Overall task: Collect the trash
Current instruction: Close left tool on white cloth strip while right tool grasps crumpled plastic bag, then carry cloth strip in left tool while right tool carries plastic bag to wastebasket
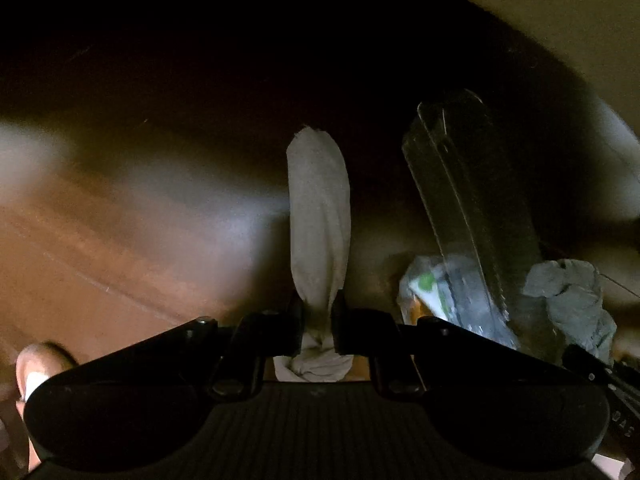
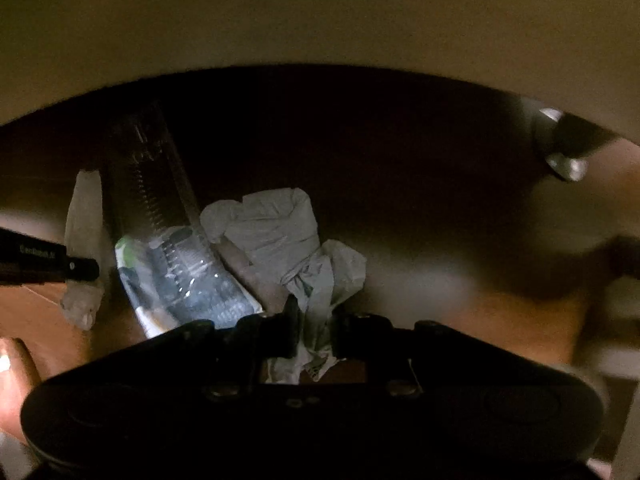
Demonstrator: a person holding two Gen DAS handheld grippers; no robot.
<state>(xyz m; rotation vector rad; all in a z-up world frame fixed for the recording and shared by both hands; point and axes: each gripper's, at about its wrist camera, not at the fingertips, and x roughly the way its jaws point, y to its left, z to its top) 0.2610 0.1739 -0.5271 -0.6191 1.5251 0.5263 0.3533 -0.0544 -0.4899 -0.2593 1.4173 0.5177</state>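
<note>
My left gripper (image 1: 318, 322) points down at a dark wooden table and is shut on a long pale tissue (image 1: 319, 208), pinched near its lower end. A clear plastic bottle with a printed label (image 1: 460, 280) lies to its right, and a crumpled grey-white paper (image 1: 572, 300) lies beyond that. In the right wrist view my right gripper (image 2: 316, 330) is shut on that crumpled paper (image 2: 276, 232). There the bottle (image 2: 184, 276) lies to its left, with the long tissue (image 2: 84, 248) and the left gripper's black finger (image 2: 60, 266) further left.
The brown table (image 1: 120, 260) stretches away left in dim light, and its far edge meets a pale wall (image 2: 320, 20). A dark object with shiny metal parts (image 2: 564, 148) stands at the far right. A person's fingers (image 1: 36, 368) show at the lower left.
</note>
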